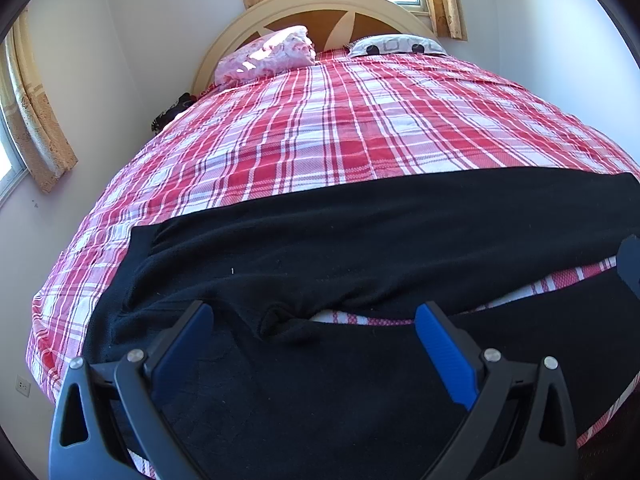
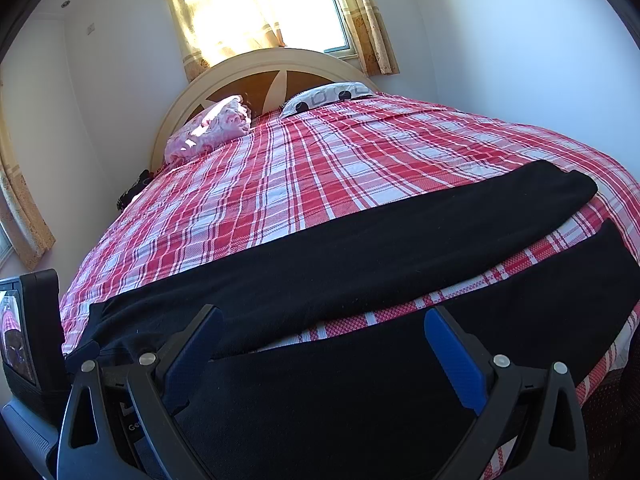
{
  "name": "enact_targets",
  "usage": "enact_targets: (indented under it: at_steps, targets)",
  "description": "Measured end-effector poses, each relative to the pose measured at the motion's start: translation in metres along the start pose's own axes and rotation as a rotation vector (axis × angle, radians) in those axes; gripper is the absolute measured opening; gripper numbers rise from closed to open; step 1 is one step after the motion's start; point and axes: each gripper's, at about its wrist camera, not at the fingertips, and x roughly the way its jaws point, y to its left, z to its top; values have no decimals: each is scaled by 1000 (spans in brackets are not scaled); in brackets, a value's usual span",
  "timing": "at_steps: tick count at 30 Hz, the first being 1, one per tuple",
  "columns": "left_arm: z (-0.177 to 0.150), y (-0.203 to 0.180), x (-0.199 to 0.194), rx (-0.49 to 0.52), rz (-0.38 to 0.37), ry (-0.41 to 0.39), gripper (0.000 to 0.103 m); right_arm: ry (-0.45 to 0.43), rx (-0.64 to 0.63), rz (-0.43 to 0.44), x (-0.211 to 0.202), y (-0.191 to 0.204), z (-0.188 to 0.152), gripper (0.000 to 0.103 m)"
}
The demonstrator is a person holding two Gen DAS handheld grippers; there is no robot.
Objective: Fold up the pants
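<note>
Counted in view:
- One bed (image 1: 360,120) with one red-and-white plaid cover.
- One pair of black pants (image 1: 360,232), two legs spread apart.
- Two pillows: one pink (image 1: 268,56), one white with dark spots (image 1: 396,46).
- One arched headboard (image 2: 280,64).
- Two curtained windows (image 1: 24,120).
- Two grippers: left (image 1: 314,320), right (image 2: 324,324), each with jaws parted.

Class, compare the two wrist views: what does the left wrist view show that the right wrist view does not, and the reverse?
Only the left wrist view shows the wall outlet and the pants' crotch bunch. Only the right wrist view shows the far leg's end and a small screen. Both show the black pants, plaid bedspread, pink pillow, and open grippers: left gripper, right gripper.
</note>
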Motion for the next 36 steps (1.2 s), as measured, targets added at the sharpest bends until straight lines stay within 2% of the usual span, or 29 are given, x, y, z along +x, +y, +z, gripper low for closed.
enact_targets:
  at_steps: [36]
  targets:
    - [-2,2,12,-5,-16,33,103,18,-12,-9,6,7,-3,102]
